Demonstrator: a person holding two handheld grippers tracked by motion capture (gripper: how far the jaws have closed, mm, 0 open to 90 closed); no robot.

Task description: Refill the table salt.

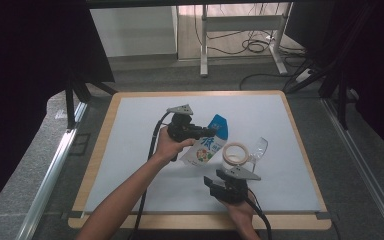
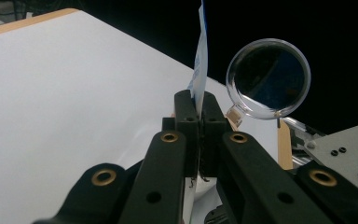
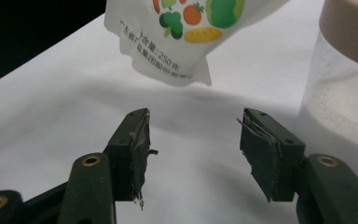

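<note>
Pouch (image 1: 207,145) in left gripper (image 2: 196,105) — lifted

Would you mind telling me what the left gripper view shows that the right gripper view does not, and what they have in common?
The left gripper view alone: the left gripper shut on the thin blue-and-white edge of the pouch, a round clear lid held up behind it, and a grey metal plate.

The right gripper view alone: the open right gripper, the pouch's white bottom printed with vegetables, hanging above the table, and a clear plastic jar with a tan rim.

Both share the pouch and the white table surface.
</note>
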